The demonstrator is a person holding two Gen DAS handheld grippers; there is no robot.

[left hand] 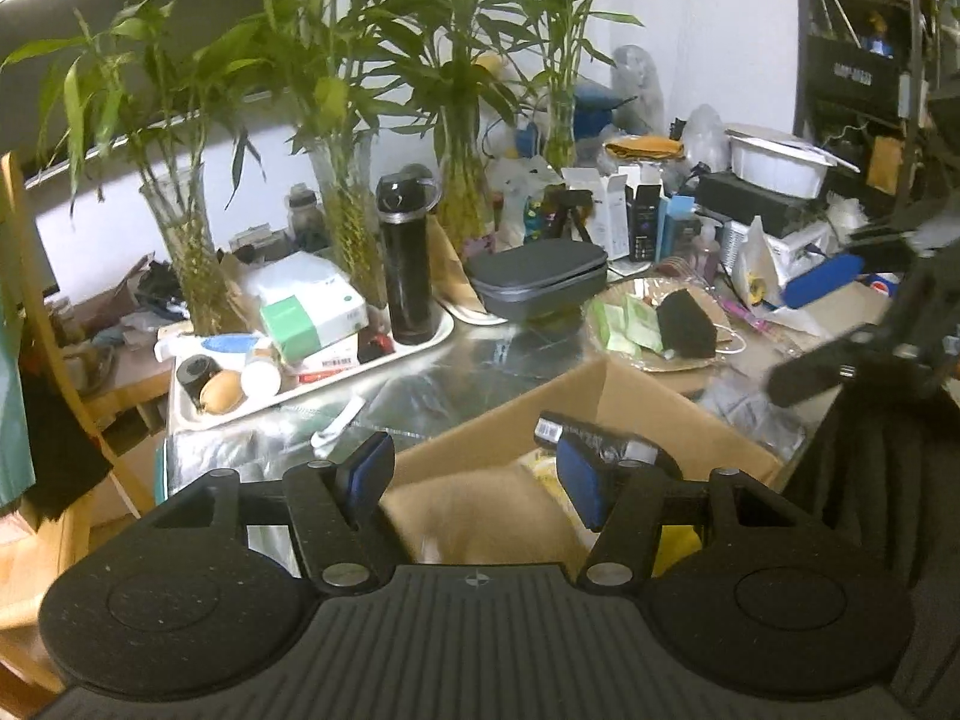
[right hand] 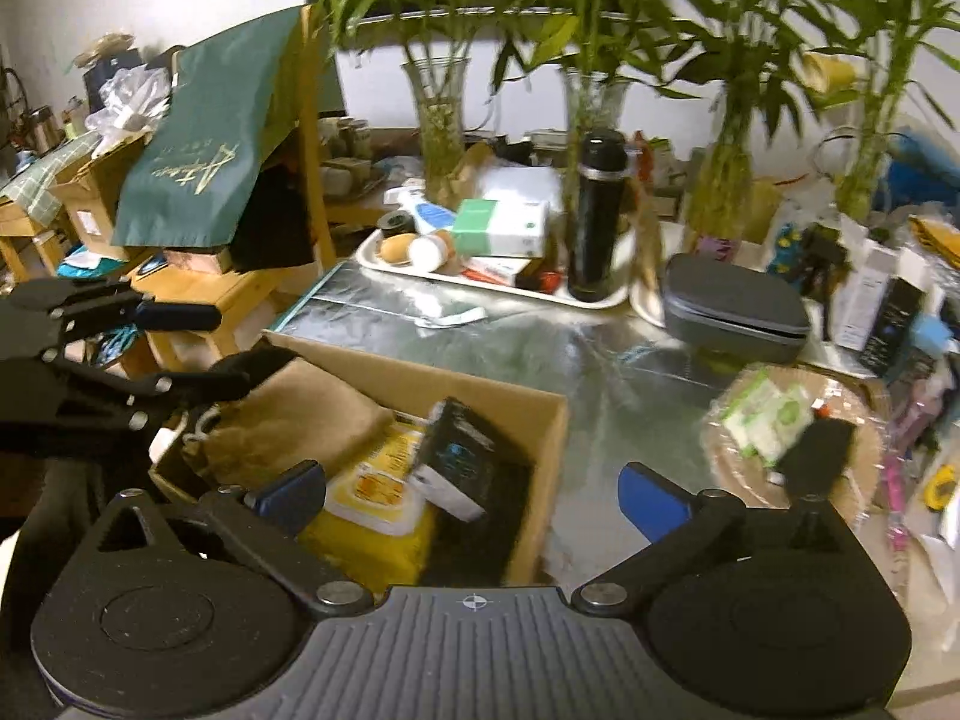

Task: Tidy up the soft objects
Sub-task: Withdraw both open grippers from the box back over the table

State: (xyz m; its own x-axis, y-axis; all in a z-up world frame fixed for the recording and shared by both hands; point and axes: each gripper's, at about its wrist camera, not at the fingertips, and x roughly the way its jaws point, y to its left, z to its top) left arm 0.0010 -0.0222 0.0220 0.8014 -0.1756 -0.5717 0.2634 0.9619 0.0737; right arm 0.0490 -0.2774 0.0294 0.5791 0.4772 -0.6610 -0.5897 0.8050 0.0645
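We judge the biggest risk to be a jaw catching the wall of the cardboard box [right hand: 543, 450] and shoving it across the cluttered table [right hand: 480, 336], since both grippers hang over its rim. The right gripper [right hand: 474, 495] stands wide apart and empty, the yellow wipes pack [right hand: 372, 516] just below its left jaw. The left gripper [left hand: 474, 474] is half apart, gripping nothing, the tan cloth pouch [left hand: 474, 510] under its 2 jaws inside the box.

Dim, warm indoor light is falling from above. A bright strip is glaring at the upper left of the left wrist view. The table's foil-like surface [right hand: 600, 360] is throwing soft sheen. Fisheye is bending the edges; corners are vignetting black. Motion blur is smearing the cardboard box [right hand: 540, 420] contents.
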